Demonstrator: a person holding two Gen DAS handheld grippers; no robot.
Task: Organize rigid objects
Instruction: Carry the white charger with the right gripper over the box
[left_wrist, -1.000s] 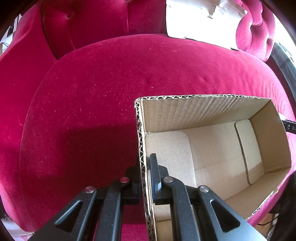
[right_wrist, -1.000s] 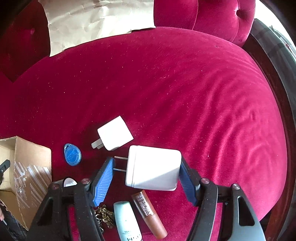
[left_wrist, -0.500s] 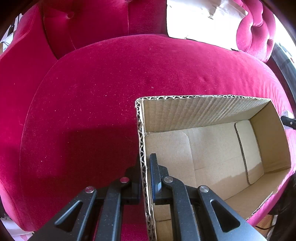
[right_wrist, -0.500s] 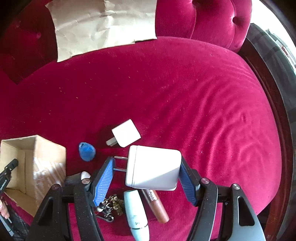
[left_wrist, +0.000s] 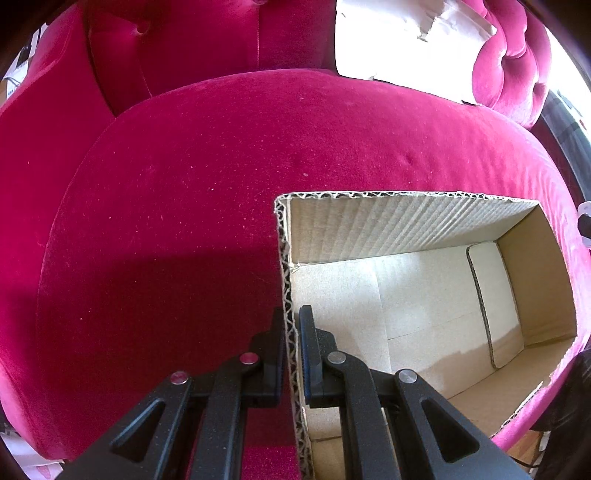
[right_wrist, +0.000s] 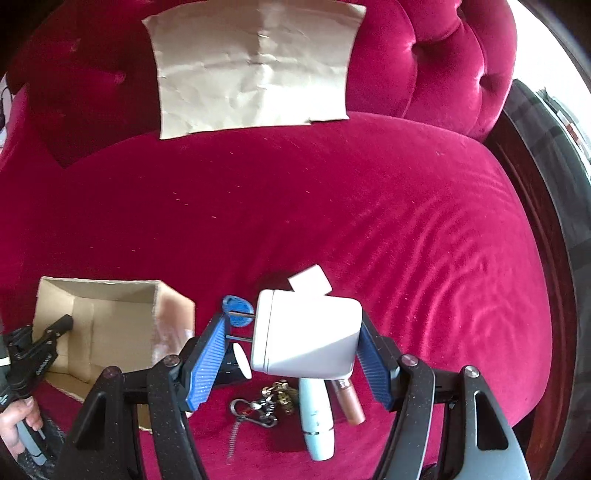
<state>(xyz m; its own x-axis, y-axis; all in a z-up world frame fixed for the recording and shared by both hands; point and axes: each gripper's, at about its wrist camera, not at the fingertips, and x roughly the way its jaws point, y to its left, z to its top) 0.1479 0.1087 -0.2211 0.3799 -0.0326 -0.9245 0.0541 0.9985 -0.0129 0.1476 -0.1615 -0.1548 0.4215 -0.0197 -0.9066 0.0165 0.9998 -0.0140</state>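
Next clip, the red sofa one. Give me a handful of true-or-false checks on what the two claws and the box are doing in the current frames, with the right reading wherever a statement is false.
1. The left claw is clamped on the wall of the cardboard box. True.
2. The box already holds several items. False: its inside shows only bare cardboard.
3. The right claw holds a large white charger between its blue pads. True.
4. The charger's prongs point toward the right pad. False: they point toward the left pad.
5. A pale blue tube, a brown tube and a bunch of keys lie on the sofa cushion beneath the right claw. True.
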